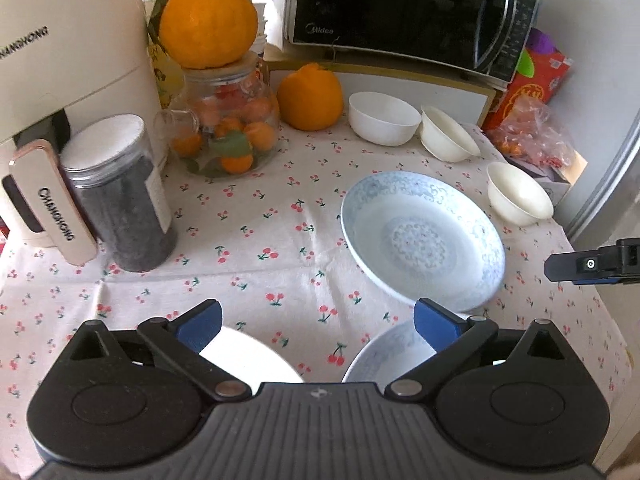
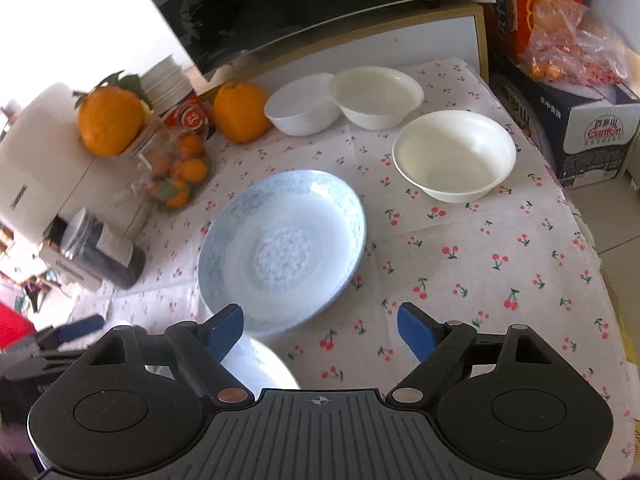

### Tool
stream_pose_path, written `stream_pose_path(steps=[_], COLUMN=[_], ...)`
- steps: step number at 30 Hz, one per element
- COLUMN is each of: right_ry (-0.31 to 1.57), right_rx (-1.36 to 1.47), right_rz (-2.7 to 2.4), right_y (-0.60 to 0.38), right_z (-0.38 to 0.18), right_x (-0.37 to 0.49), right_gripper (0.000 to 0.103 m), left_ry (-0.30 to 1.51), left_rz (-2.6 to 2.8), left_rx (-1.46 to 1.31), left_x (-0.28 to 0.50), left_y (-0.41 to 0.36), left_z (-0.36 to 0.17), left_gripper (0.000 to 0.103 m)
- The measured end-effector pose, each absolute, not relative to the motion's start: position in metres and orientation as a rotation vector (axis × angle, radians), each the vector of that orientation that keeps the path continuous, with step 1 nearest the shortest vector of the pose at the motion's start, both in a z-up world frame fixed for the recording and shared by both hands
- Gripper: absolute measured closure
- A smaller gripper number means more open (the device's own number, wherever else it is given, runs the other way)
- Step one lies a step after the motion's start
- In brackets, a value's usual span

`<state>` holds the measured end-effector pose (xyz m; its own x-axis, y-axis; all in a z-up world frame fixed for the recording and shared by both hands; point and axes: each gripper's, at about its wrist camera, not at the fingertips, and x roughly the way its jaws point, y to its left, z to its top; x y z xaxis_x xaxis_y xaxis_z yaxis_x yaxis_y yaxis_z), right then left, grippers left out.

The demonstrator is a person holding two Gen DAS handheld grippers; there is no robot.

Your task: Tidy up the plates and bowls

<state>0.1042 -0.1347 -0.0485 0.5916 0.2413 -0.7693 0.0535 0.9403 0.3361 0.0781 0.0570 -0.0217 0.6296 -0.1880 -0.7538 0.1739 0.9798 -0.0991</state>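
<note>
A blue-patterned plate [image 1: 422, 240] lies on the cherry-print tablecloth [image 1: 260, 248]; it also shows in the right wrist view [image 2: 282, 248]. Three white bowls stand behind it: one [image 1: 382, 118], a second [image 1: 448, 134] and a third [image 1: 518, 194]; the right wrist view shows them too [image 2: 300, 110] [image 2: 376, 96] [image 2: 454, 154]. My left gripper [image 1: 318, 326] is open and empty above a white plate [image 1: 248, 356] and a second blue-patterned plate [image 1: 384, 356]. My right gripper [image 2: 320, 330] is open and empty, just in front of the blue plate, with another plate [image 2: 260, 364] under its left finger.
A microwave [image 1: 412, 12] stands at the back. A glass jar of small oranges [image 1: 228, 128], two large oranges [image 1: 208, 20] [image 1: 310, 96], a dark jar [image 1: 120, 196] and a white appliance [image 1: 72, 60] stand left. Boxes and a bag [image 2: 572, 48] stand right.
</note>
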Motion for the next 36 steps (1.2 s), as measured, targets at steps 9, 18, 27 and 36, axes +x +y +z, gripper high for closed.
stream_pose_path(steps=[9,18,27,36], right_ry=[0.949,1.035,1.14,1.147], right_rx=[0.245,0.242,0.294,0.364], right_rz=[0.174,0.222,0.29,0.272], right_y=[-0.127,-0.116,-0.108,-0.114], right_z=[-0.056,-0.067,-0.081,-0.087], right_x=[0.08,0.07,0.069,0.075], right_gripper=[0.017,0.017,0.017,0.017], left_ry=[0.886,0.937,1.078,1.207], left_rz=[-0.275,-0.331,-0.438,-0.469], left_rx=[-0.023,0.007,-0.091,-0.167], left_x=[0.052,0.039,0.038,0.029], left_y=[0.067,0.067,0.063,0.06], left_z=[-0.02,-0.029,-0.03,-0.036], left_gripper=[0.001,0.01,0.042,0.058])
